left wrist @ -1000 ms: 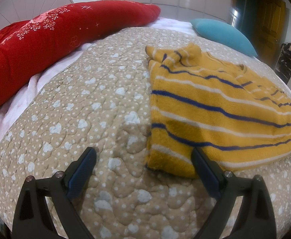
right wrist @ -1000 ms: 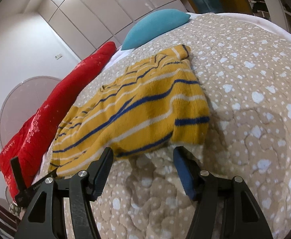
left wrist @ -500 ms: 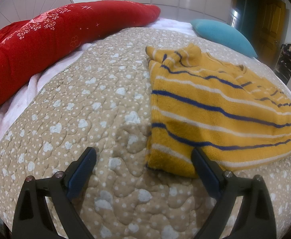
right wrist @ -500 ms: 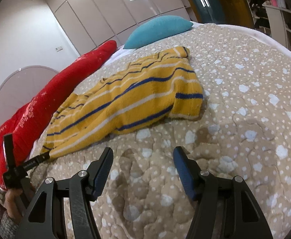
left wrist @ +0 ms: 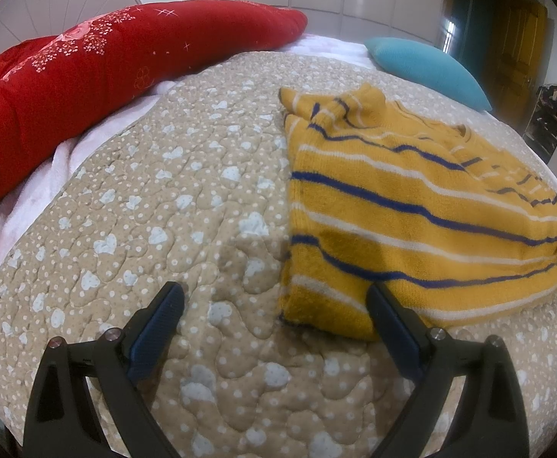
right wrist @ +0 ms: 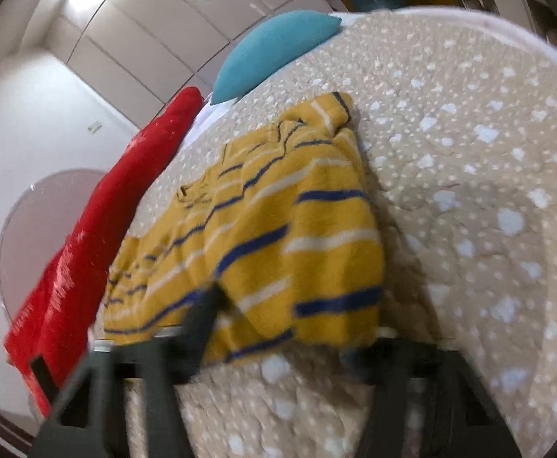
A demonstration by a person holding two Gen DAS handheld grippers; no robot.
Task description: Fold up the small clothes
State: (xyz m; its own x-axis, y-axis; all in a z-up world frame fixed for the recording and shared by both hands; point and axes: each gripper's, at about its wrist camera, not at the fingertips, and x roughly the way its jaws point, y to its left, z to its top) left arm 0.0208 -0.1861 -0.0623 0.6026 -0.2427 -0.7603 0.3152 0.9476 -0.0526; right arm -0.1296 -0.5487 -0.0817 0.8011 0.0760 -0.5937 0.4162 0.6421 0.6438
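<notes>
A yellow sweater [left wrist: 412,206] with blue and white stripes lies flat on the beige quilted bed cover [left wrist: 171,198]. My left gripper [left wrist: 274,294] stands open low over the cover, and the sweater's near left corner lies between its fingers, close to the right one. In the blurred right wrist view the sweater [right wrist: 278,229] fills the middle. My right gripper [right wrist: 286,324] is at its near hem, jaws closing with the hem between them. The cloth drapes over the right finger and hides its pad.
A long red pillow [left wrist: 87,76] lies along the far left side of the bed and a teal cushion [left wrist: 427,65] at its far end. White cupboard doors [right wrist: 156,45] stand behind. Bare quilt stretches left of the sweater.
My right gripper drew back from the sweater half a second ago and has now come forward onto its near hem, rolling a little. The left gripper has not moved.
</notes>
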